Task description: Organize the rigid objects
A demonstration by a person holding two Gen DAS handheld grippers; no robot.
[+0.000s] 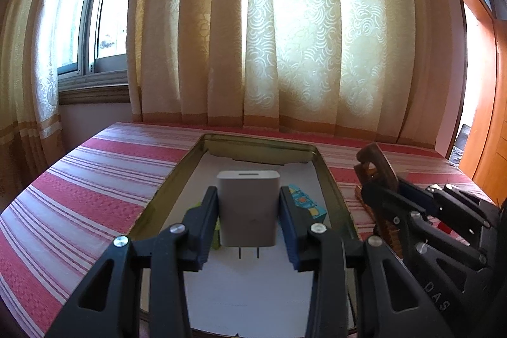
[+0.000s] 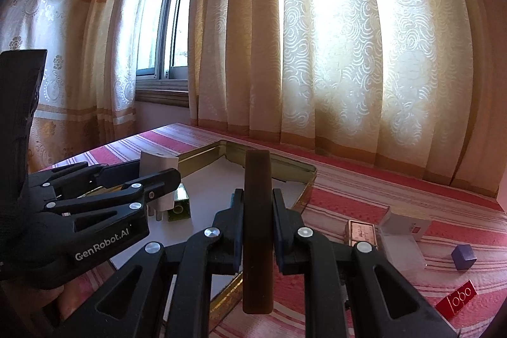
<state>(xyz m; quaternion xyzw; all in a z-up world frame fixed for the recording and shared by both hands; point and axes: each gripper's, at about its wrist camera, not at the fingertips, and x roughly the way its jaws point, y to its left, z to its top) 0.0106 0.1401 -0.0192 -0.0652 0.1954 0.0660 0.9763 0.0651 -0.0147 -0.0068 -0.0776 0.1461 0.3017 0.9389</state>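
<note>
Above the tin's rim [image 1: 177,170], left gripper [image 1: 248,205] clamps charger [image 1: 248,208].

"GenRobot.AI" stands on the left claw [image 2: 158,179]; "DAS" on the right claw [image 1: 377,179].

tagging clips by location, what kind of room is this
Most likely a room in a home, perhaps a living or dining room. Floor-length patterned curtains hang over a sliding window, and a table with a red striped cloth holds a shallow tin tray of small household items.
</note>
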